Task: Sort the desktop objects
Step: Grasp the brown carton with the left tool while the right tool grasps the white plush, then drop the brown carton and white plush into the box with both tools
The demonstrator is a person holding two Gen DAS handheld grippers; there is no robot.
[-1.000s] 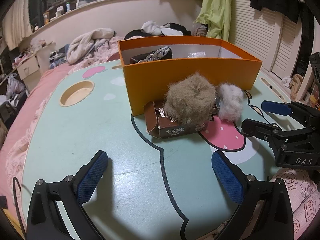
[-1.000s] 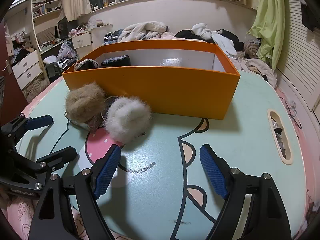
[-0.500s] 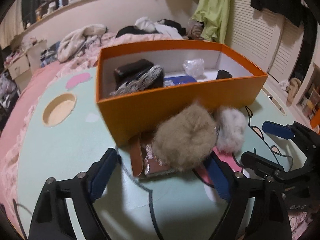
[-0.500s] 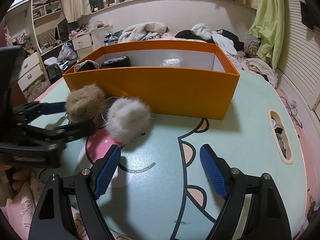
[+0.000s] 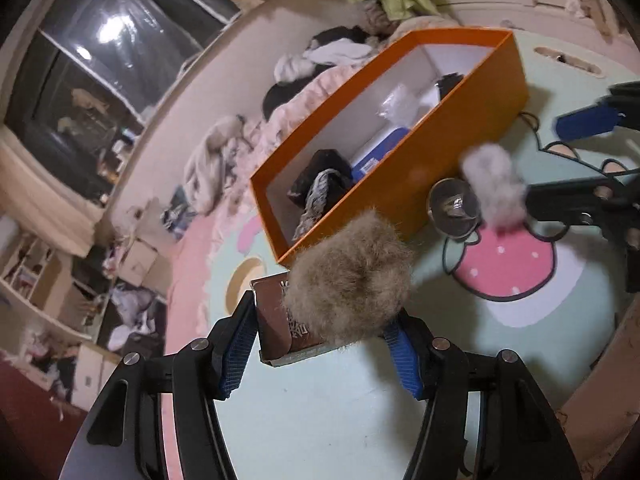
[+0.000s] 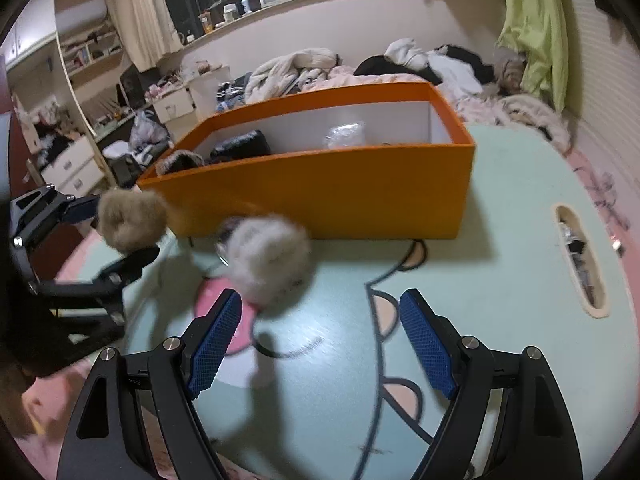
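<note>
Two blue-padded fingers of left gripper (image 5: 320, 344) just closing, now clamped on small brown carton (image 5: 280, 320) with tan fur pompom (image 5: 348, 280), lifted before orange cardboard box (image 5: 472, 128), right gripper (image 6: 320, 344) wide apart, holding nothing, grey fur pompom (image 6: 268, 264) beyond its fingers above mint tabletop (image 6: 500, 280).

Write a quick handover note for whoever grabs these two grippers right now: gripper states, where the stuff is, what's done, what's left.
Left gripper: jaws have just been closing, now shut on the small brown carton with the tan pom-pom on top.
Right gripper: open, holding nothing, above the table.
Grey pom-pom is joined to the tan one by a metal ring and blurred in both views.
Done: orange box already holds a black pouch, a clear bag and a blue item.
Left: carton and pom-poms into the box.
</note>
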